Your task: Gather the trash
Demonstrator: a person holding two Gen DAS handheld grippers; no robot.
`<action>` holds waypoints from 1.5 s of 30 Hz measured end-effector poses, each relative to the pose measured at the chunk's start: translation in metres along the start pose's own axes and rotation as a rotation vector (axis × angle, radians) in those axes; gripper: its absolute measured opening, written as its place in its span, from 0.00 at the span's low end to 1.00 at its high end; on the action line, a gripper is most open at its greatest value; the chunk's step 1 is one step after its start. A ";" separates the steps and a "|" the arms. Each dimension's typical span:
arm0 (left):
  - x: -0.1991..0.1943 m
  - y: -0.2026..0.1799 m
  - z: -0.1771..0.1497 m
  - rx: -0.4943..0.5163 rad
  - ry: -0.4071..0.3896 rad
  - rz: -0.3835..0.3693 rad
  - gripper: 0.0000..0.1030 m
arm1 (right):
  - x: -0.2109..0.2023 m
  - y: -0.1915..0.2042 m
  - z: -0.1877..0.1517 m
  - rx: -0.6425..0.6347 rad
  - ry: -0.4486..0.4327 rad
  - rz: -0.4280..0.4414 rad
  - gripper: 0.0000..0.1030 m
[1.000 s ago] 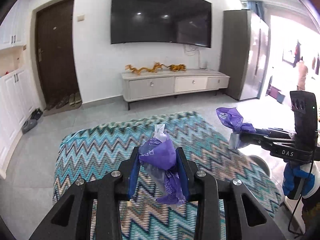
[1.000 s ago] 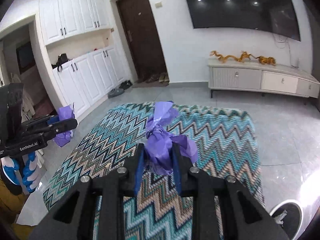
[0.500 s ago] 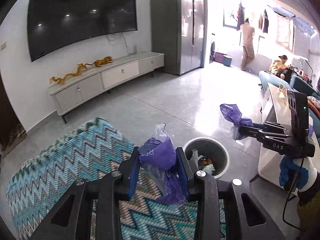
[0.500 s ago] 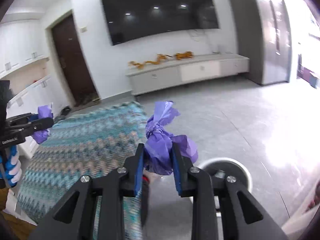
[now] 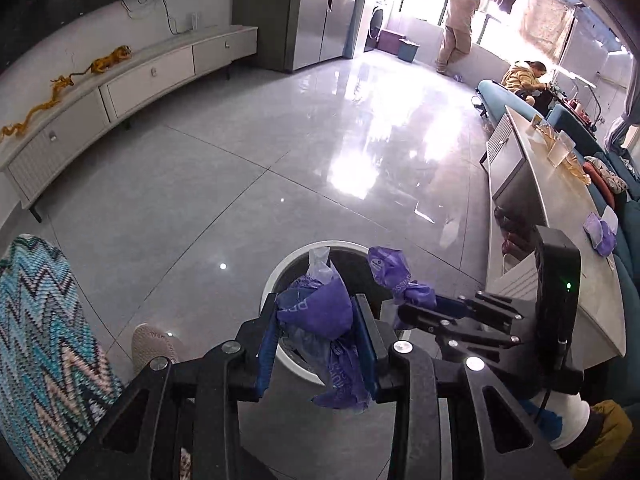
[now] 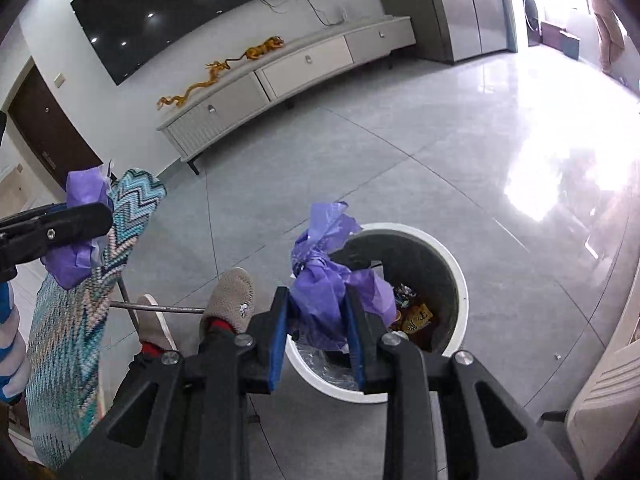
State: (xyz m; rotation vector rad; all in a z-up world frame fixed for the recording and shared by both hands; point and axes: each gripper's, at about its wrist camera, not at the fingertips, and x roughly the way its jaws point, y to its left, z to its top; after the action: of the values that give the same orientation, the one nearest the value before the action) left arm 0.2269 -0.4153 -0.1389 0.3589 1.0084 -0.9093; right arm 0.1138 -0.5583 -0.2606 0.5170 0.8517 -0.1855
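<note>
Both my tongs, left gripper [image 5: 316, 346] and right gripper [image 6: 316, 330], each pinch a crumpled purple wrapper [image 5: 316, 312] [image 6: 320, 284] above the white-rimmed trash bin [image 6: 456, 272].

Glossy grey tiled floor [image 5: 248, 184], strong window glare on it. Long low white TV cabinet [image 6: 280, 68] against wall, golden dragon ornament [image 6: 216, 72] lying on top. Large dark TV [image 6: 192, 4] mounted above. Tall grey fridge [image 5: 320, 12] beside cabinet. Zigzag teal-patterned cloth [image 6: 80, 304] at left. Dark door [image 6: 44, 132] far left. Beige slippers [image 6: 234, 300] on floor. One person standing [image 5: 458, 20] by bright window, another seated [image 5: 522, 76] further right.
</note>
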 end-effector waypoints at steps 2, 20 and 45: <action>0.018 0.002 0.002 -0.019 0.025 -0.019 0.33 | 0.016 -0.009 -0.001 0.021 0.025 -0.006 0.26; 0.095 0.011 0.015 -0.130 0.090 -0.089 0.63 | 0.089 -0.036 -0.007 0.066 0.157 -0.078 0.39; -0.115 0.035 -0.068 -0.122 -0.225 0.278 0.84 | -0.053 0.078 0.010 -0.134 -0.134 -0.120 0.60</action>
State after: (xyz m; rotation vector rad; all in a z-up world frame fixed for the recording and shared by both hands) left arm 0.1906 -0.2947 -0.0815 0.2788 0.7791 -0.6186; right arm 0.1138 -0.4987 -0.1868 0.3245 0.7589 -0.2683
